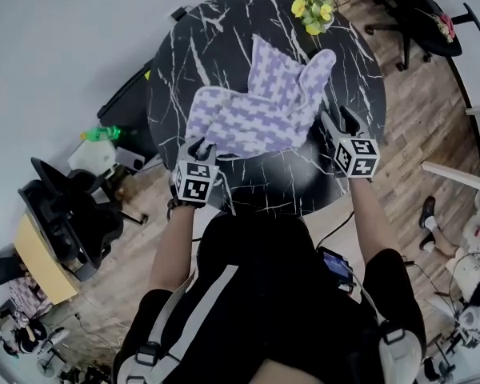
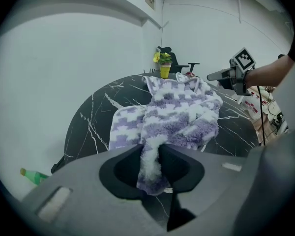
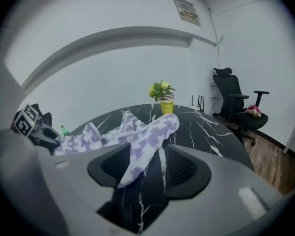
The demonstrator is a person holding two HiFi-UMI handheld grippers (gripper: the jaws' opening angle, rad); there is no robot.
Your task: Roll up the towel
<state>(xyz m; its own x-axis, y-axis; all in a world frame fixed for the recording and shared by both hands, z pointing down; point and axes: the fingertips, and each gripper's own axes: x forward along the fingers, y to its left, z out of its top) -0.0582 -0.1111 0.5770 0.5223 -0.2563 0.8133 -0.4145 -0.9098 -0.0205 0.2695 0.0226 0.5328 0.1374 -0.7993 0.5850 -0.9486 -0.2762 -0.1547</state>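
Towel (image 1: 264, 102), purple-white checked, rumpled: left gripper (image 1: 198, 146) pinches one corner, right gripper (image 1: 338, 122) gapes loosely around another; beyond, yellow cup (image 3: 166, 105) holds flowers (image 3: 160, 89).

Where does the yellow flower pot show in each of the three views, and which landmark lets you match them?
Head view: yellow flower pot at the top, right of centre, at the table's far edge.
Left gripper view: pot in the upper middle, beyond the towel.
Right gripper view: pot near centre, past the towel's far tip.
Shared landmark: the purple-and-white towel on the black table.
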